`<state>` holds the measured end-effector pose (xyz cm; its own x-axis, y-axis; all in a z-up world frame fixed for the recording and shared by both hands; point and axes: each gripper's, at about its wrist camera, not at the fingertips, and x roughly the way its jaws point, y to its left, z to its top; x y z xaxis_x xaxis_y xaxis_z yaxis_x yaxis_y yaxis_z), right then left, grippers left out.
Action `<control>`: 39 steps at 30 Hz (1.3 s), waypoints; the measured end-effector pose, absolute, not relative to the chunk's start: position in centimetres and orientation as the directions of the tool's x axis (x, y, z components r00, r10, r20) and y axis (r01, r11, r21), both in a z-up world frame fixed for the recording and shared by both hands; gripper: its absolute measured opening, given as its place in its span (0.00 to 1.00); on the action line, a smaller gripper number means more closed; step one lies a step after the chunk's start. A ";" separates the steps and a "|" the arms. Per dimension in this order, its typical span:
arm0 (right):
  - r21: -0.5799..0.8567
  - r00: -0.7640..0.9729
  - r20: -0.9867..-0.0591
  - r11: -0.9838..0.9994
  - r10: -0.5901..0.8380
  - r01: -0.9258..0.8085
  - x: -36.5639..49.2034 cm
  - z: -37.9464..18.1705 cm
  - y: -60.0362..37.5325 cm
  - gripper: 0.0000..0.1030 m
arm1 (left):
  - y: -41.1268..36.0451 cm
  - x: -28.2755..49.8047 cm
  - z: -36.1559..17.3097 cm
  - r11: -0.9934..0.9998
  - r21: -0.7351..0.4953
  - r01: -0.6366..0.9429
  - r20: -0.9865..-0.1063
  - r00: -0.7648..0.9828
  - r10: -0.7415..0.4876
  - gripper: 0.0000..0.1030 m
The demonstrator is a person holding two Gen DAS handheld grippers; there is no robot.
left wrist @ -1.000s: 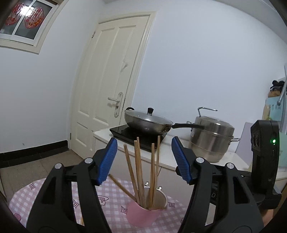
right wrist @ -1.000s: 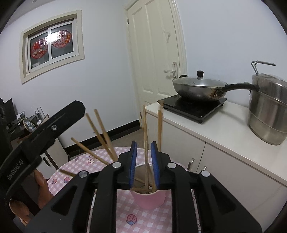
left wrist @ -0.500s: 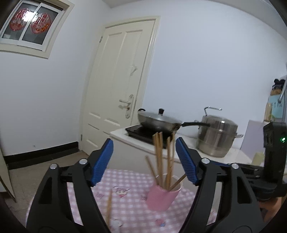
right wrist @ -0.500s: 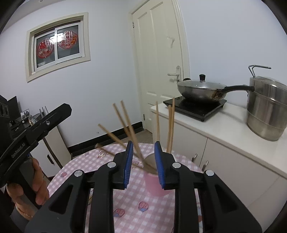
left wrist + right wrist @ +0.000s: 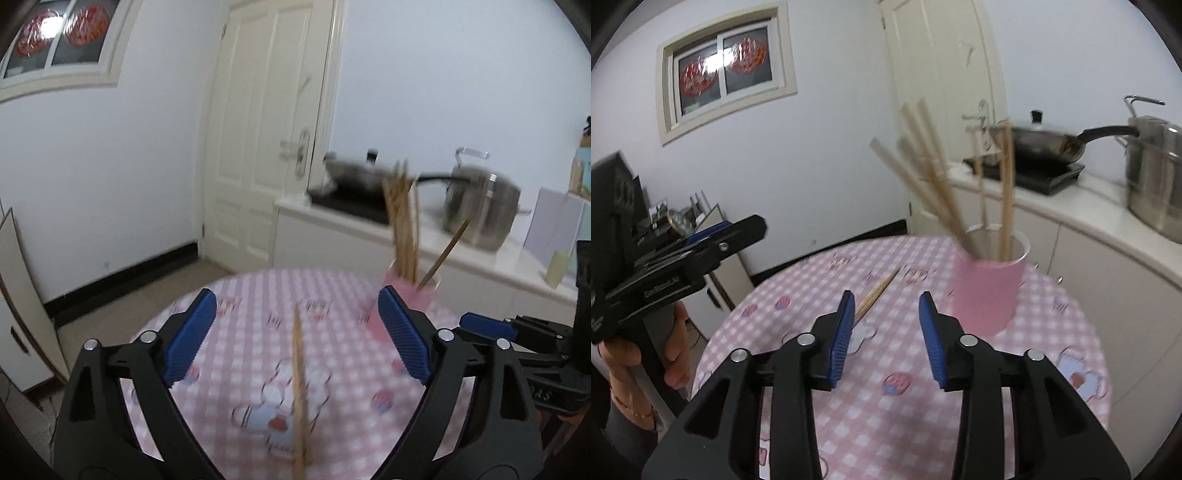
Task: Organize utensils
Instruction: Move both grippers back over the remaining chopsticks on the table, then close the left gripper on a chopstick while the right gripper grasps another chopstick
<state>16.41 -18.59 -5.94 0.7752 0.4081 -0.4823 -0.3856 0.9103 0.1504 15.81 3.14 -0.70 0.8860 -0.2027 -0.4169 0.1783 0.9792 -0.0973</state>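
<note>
Left wrist: left claw (image 5: 295,332) wide, holds nothing.
Stick: 1 chopstick (image 5: 300,387) flat on counter (image 5: 229,369), btwn its fingers.
Right claw (image 5: 886,332): just let go, half open now.
Cup (image 5: 986,291): sticks in, farther back.
Next: grab last stick.

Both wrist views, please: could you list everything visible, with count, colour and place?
Cup: one, pink, on table, far right.
Chopsticks in cup: several, count blurred, wooden.
Loose chopsticks: one or two, blurred, wooden, flat on table.
Table: one, pink-checked cloth.
Wok: one, lidded, on black hob.
Steamer: one, steel, on counter.
Door: one, cream.
Window: one, red decorations.
Left gripper: open, above the loose chopsticks.
Right gripper: open, empty.
</note>
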 end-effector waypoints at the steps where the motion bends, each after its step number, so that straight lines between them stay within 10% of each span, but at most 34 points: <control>1: 0.143 0.772 -0.490 0.911 0.405 -0.386 16.4 -6.3 -18.2 0.35 | 3.3 15.9 -1.2 0.980 -0.093 0.173 -0.435 0.879 -0.197 0.86; 12: 0.188 0.697 -0.593 0.911 0.403 -0.367 17.2 -11.7 -16.3 0.40 | 4.3 17.8 -9.1 0.985 -0.049 0.166 -0.688 0.709 -0.154 0.86; 39: 0.220 0.664 -0.627 0.911 0.407 -0.350 17.9 -13.1 -16.2 0.49 | 3.8 16.8 -13.1 0.976 0.008 0.218 -0.806 0.579 -0.123 0.86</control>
<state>17.88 -16.18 -13.09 0.6643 0.4066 -0.6272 -0.3498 0.9107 0.2198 16.83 3.84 -13.08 0.5791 -0.1227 -0.8060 0.2184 0.9758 0.0083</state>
